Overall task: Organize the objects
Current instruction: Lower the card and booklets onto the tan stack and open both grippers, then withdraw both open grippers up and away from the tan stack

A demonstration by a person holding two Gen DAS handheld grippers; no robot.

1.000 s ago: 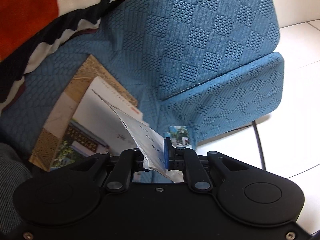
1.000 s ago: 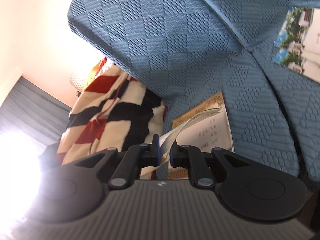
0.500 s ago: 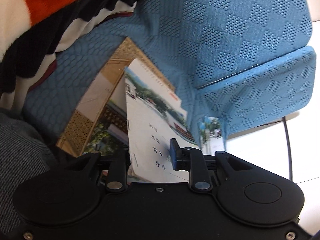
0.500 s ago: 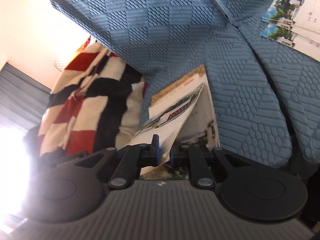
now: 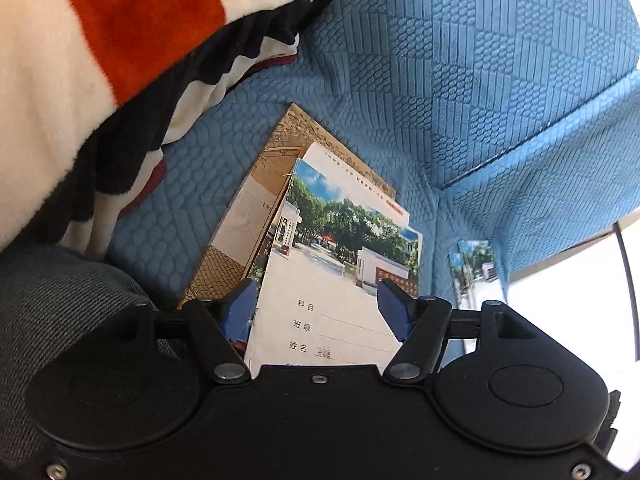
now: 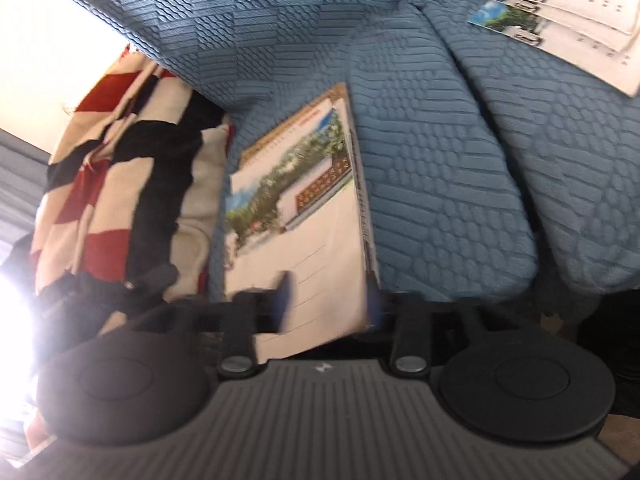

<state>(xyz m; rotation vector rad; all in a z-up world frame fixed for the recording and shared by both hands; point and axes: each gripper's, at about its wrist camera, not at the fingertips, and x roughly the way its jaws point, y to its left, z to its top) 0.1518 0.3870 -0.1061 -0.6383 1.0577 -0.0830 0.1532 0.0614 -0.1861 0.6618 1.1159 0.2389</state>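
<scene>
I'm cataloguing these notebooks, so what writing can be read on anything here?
"科目", "班级", "姓名": field labels printed on the top notebook cover.
Handwriting beside "姓名": too faint to read.
Small print and red label on the notebook beneath: too small.
Sign on the pictured gate: blurred.

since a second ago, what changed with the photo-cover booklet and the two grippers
Both grippers let go. The left gripper and right gripper, earlier pinching the curled white booklet with the tree-and-gate photo cover, now have their jaws opening clear of it. The booklet has dropped flat onto the brown-covered book on the blue textured sofa. The striped red, white and black blanket and the two loose booklets stayed put.
</scene>
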